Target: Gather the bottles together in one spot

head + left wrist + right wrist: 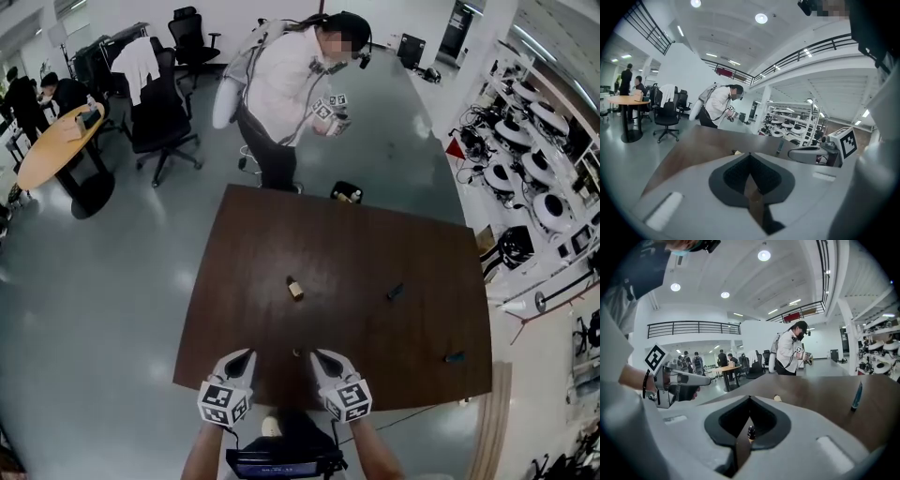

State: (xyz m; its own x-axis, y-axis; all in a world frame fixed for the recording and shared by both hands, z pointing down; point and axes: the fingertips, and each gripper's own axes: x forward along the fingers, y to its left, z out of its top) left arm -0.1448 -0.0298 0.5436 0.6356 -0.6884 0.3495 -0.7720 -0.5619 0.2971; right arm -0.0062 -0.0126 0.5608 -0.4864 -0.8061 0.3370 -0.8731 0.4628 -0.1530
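Both grippers hovered over the near edge of the brown table, side by side. The left gripper had its jaws pressed together at the tips, and nothing was between them. The right gripper also had its jaws pressed together. In its own view a small bottle with a dark cap showed through the gap behind the tips. In the head view this small bottle was on the table, between the two grippers' tips and closer to the right one.

The other bottles were spread out. A tan bottle was near the middle of the table. A dark slim bottle was to the right of it, well apart. A teal bottle was near the right edge of the table.

At the far end a person in a white top was bending forward, and a black object sat at the far edge
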